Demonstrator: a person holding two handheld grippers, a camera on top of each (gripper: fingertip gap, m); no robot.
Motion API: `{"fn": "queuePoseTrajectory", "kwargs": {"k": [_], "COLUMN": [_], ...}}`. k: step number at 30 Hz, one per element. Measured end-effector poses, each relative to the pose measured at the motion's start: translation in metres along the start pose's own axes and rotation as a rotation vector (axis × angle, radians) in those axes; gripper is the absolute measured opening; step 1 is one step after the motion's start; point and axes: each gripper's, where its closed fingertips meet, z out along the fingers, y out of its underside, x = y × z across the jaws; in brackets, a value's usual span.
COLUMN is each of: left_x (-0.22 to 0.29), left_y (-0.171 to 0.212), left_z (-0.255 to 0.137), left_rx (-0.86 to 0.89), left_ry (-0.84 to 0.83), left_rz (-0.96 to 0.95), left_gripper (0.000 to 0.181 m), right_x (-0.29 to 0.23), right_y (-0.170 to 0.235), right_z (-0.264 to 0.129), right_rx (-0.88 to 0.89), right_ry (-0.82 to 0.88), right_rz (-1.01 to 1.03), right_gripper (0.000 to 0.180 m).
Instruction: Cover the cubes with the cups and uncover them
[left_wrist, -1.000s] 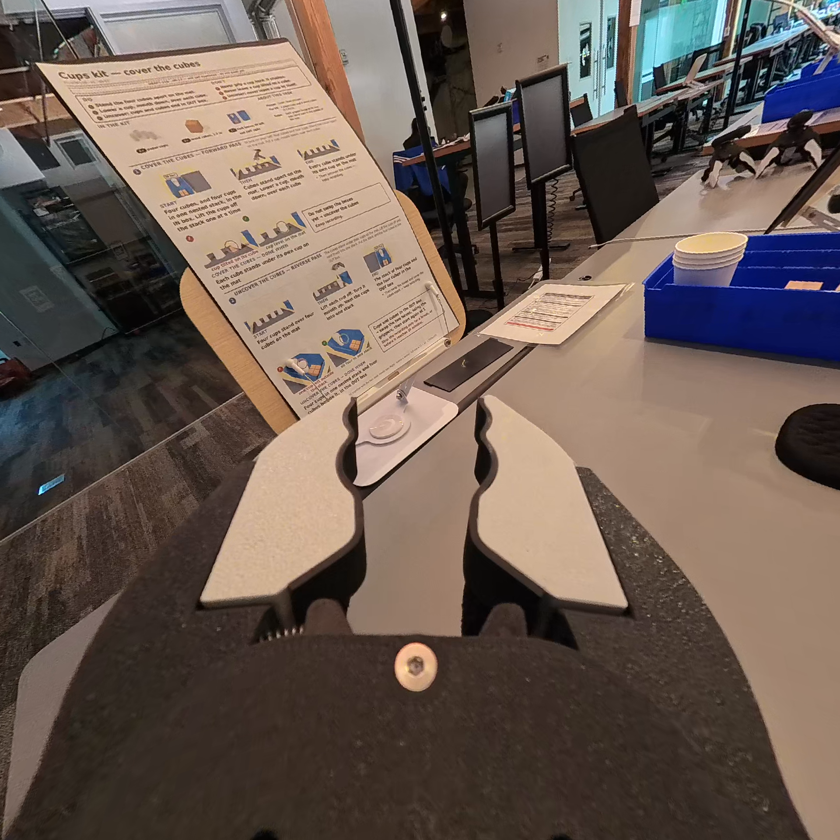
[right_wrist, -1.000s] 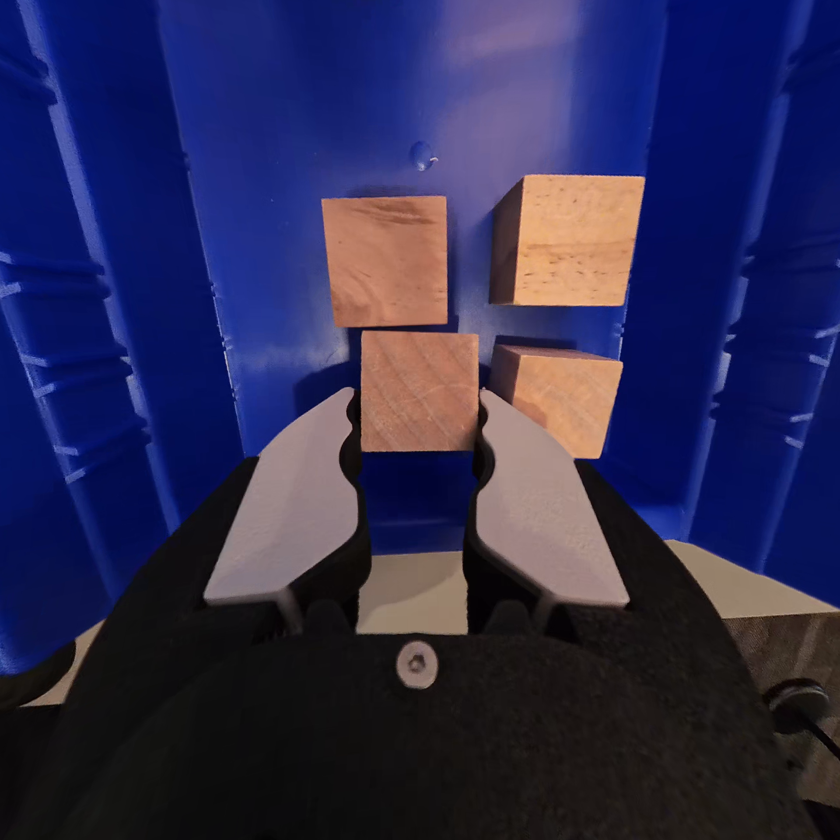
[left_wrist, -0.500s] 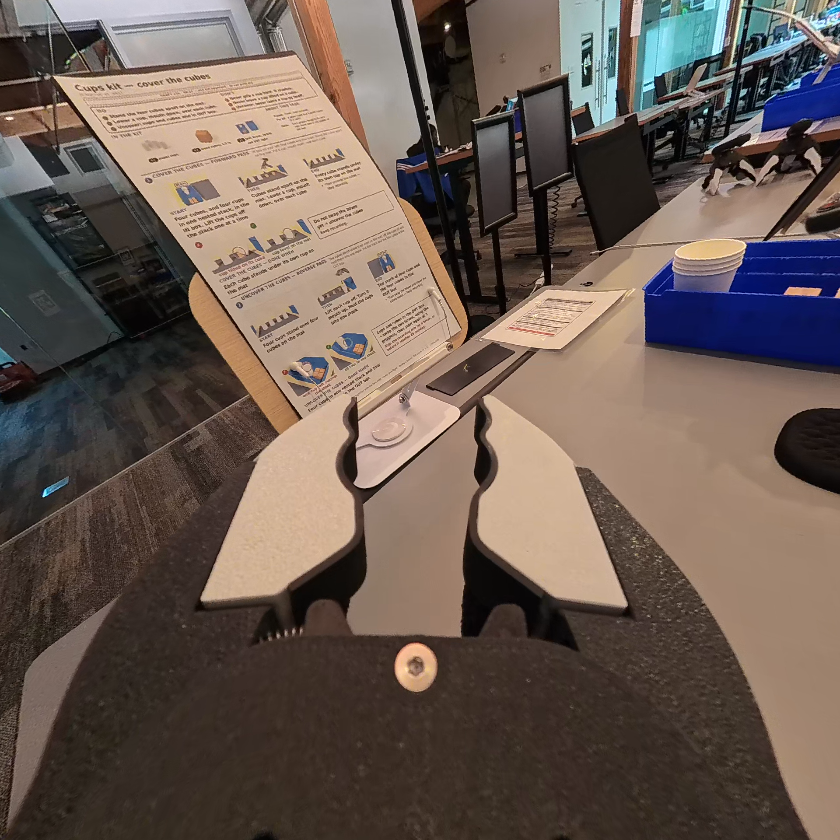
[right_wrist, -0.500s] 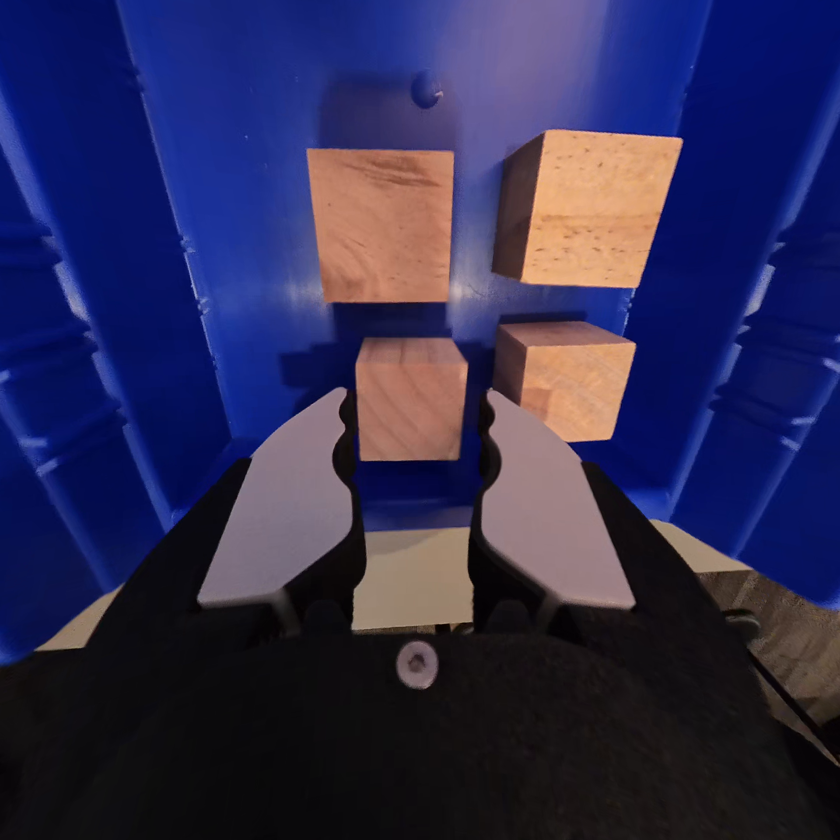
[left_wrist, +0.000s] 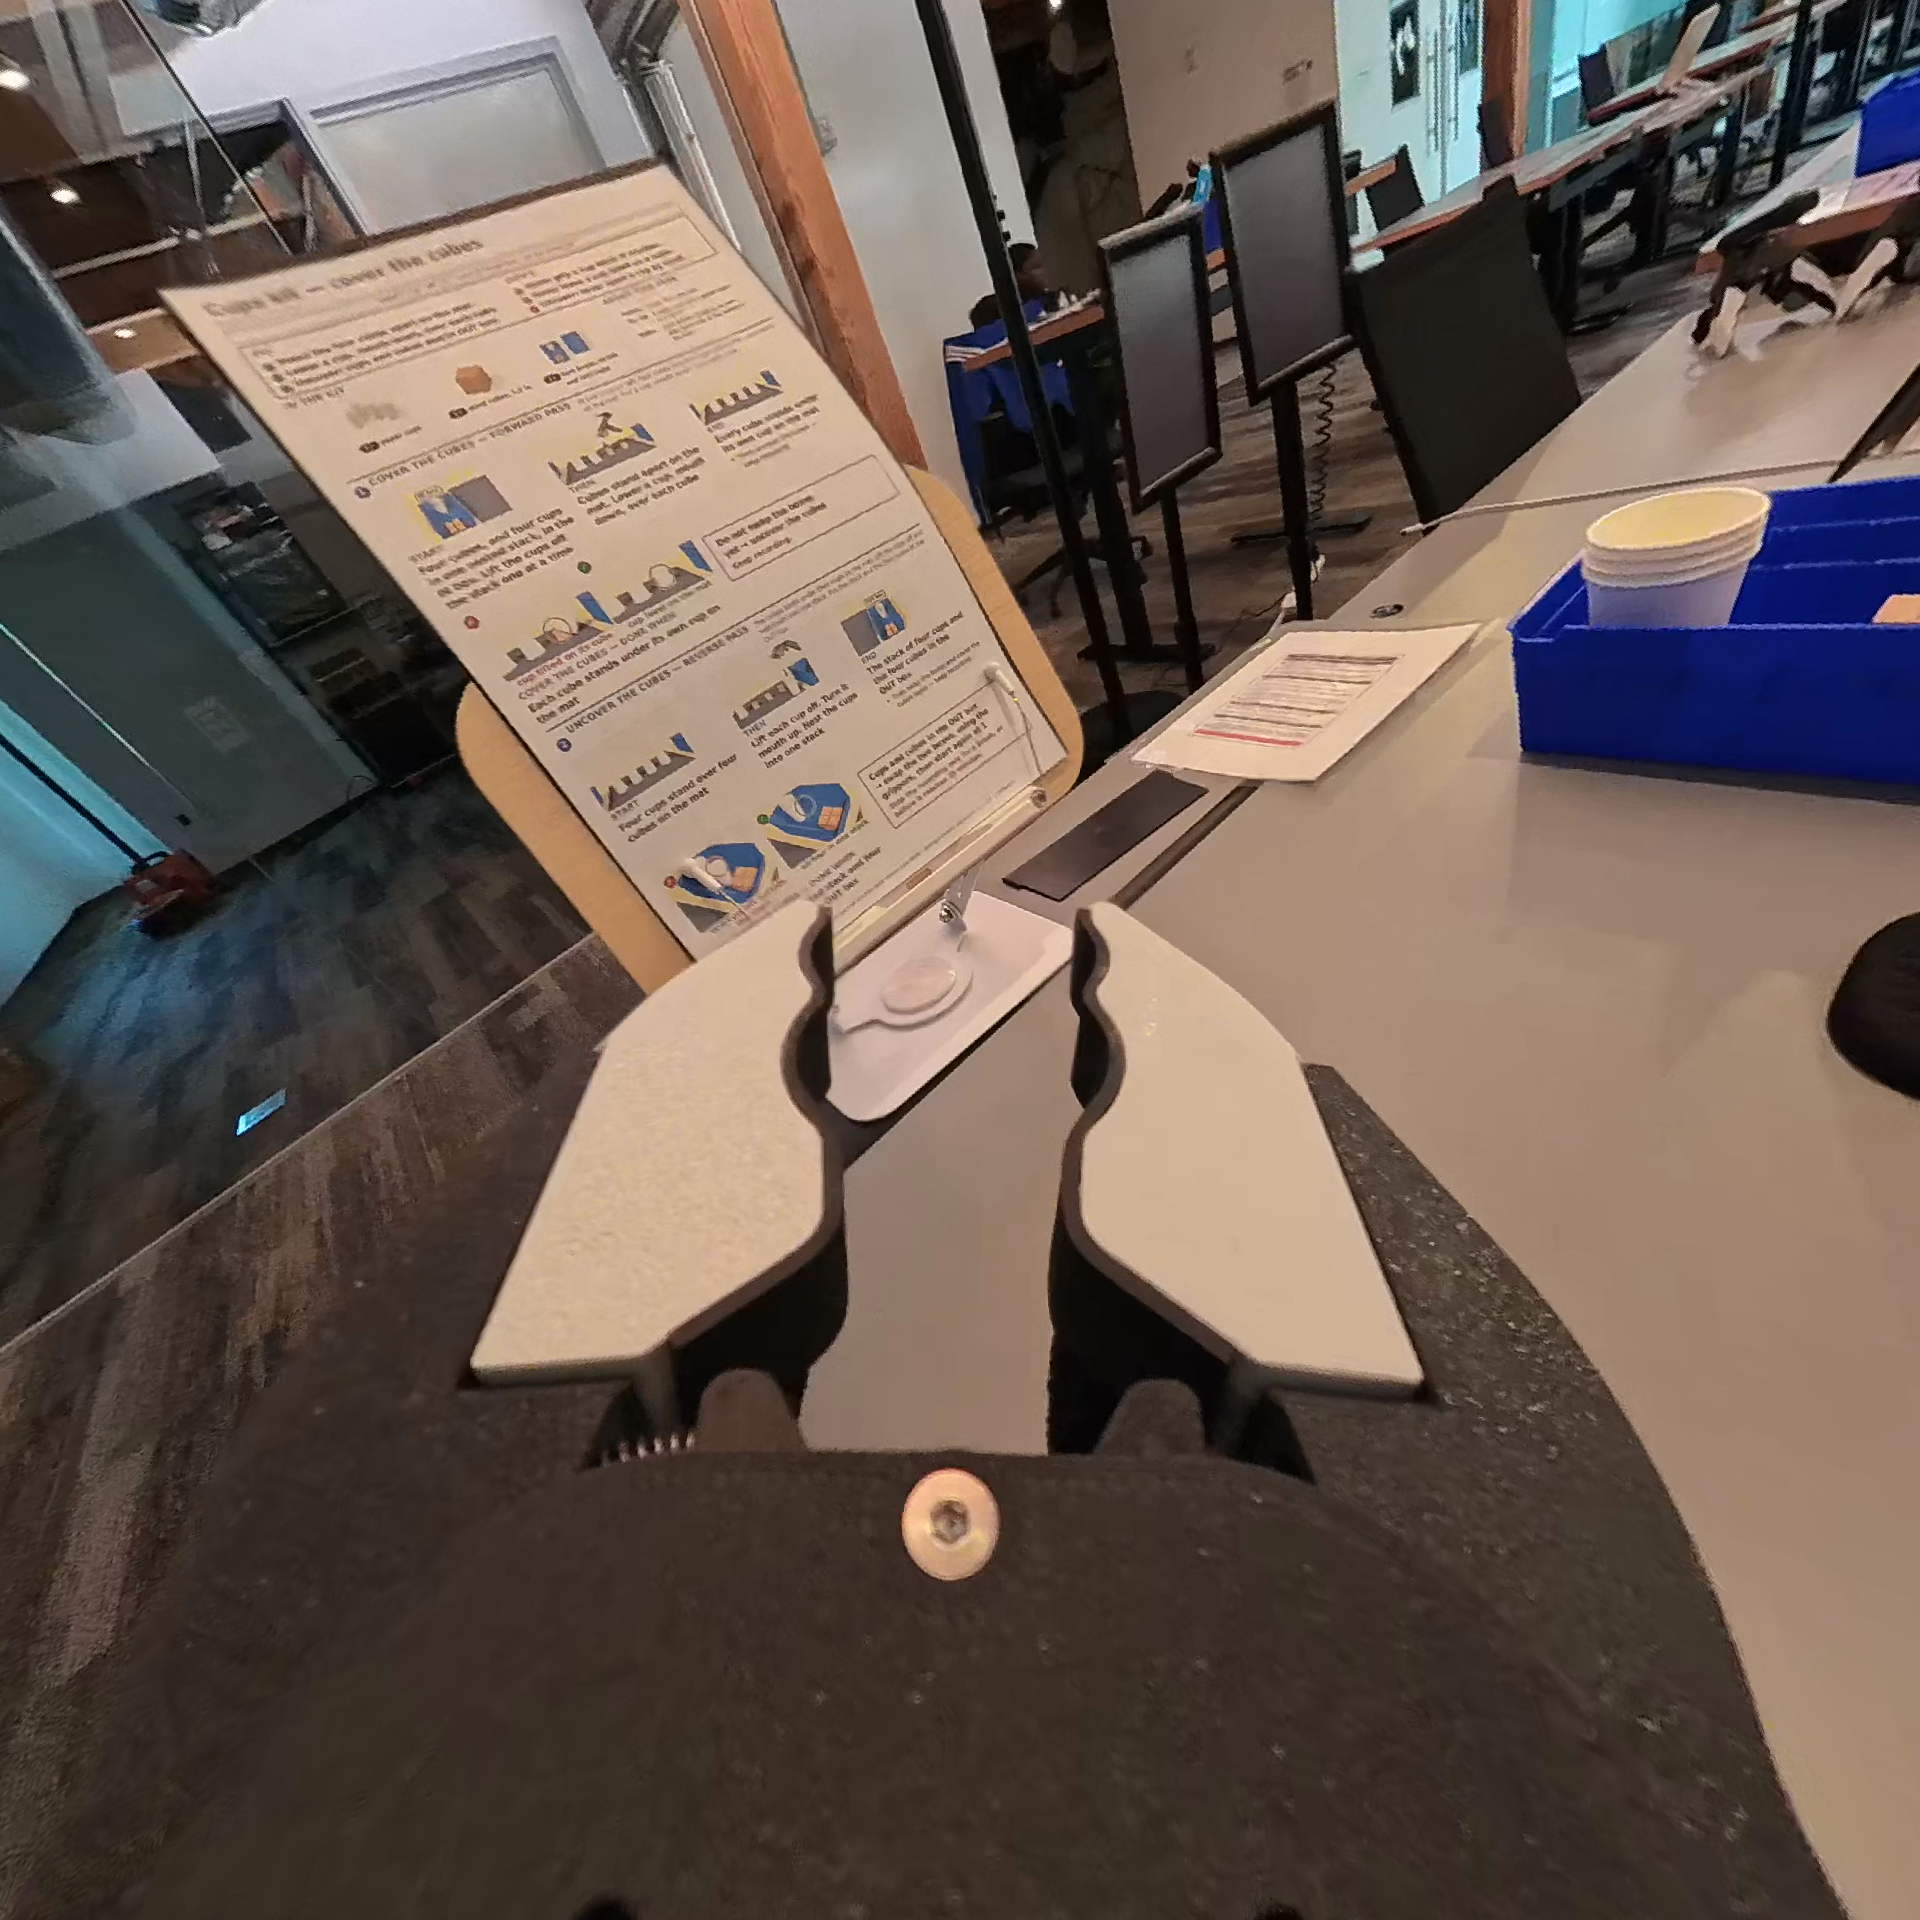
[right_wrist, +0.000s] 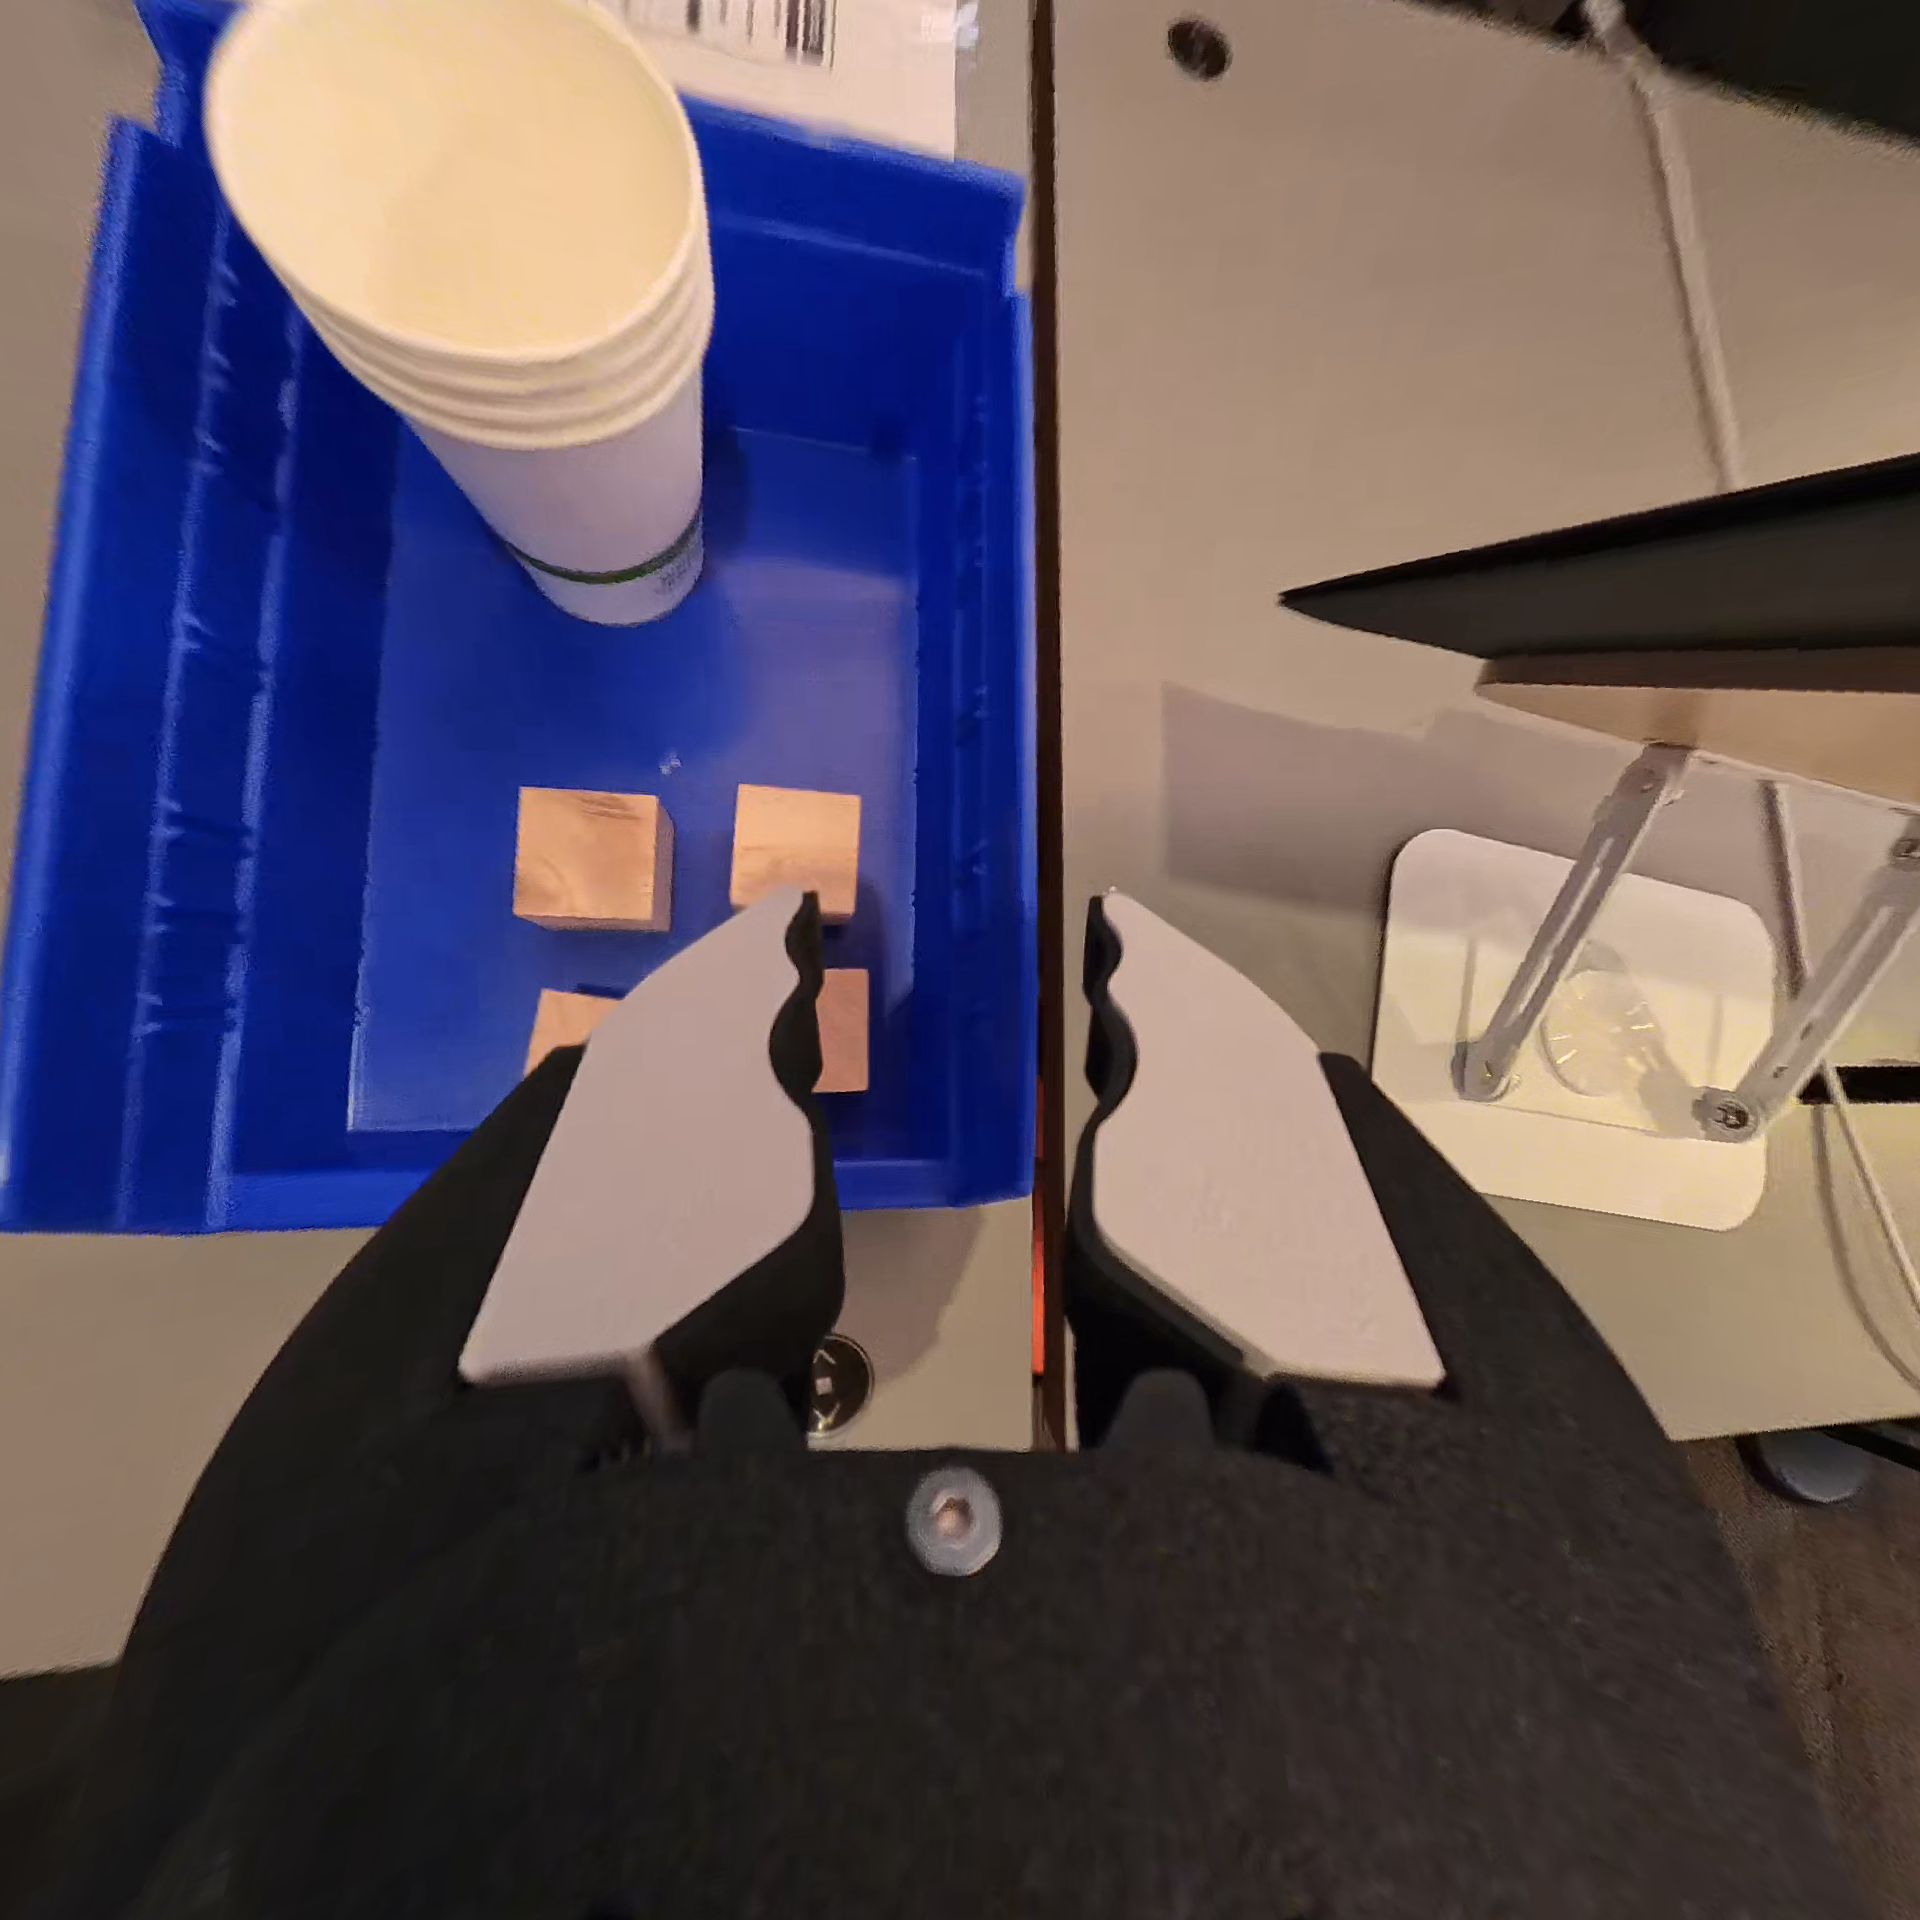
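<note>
Right wrist view: I hold the right gripper (right_wrist: 945, 914) above the near right corner of the blue bin (right_wrist: 156, 935), jaws wide and empty. Inside the bin, four wooden cubes (right_wrist: 592, 857) lie in a square near its front wall; the nested cup stack (right_wrist: 499, 312) stands behind them, mouth up, presumably kept together for one-at-a-time lifting. My left gripper (left_wrist: 951, 925), also wide and empty, waits over the grey table (left_wrist: 1455, 987), well left of the bin

Above the bin (right_wrist: 166, 831) the way down to the cubes (right_wrist: 592, 857) is open, with the cup stack (right_wrist: 499, 312) crowding the bin's far end. To the right, a stand (right_wrist: 1569, 1049) blocks the bench (right_wrist: 1247, 416). Ahead of the left tongs (left_wrist: 951, 1023), a sign (left_wrist: 623, 561) blocks the bench edge.
</note>
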Motion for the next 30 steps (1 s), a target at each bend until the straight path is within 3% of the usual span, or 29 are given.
{"fn": "queuePoseTrajectory", "kwargs": {"k": [8, 18, 25, 30], "left_x": [-0.003, -0.038, -0.093, -0.136], "left_y": [0.006, 0.061, 0.100, 0.161], "left_z": [-0.023, -0.148, -0.239, -0.285], "left_rx": [-0.116, -0.322, -0.469, -0.678], "left_ry": [-0.093, -0.316, -0.538, -0.624], "left_rz": [-0.028, -0.218, -0.312, -0.409], "left_gripper": [0.048, 0.052, 0.053, 0.057], "right_x": [0.034, 0.028, 0.001, 0.002], "right_y": [0.012, 0.008, 0.013, 0.015], "right_z": [0.068, 0.124, 0.142, 0.148], "right_rx": [-0.239, -0.373, -0.461, -0.507], "right_ry": [0.008, -0.048, -0.197, -0.171], "right_rz": [-0.060, -0.075, 0.065, 0.093], "right_gripper": [0.051, 0.056, 0.019, 0.016]}}
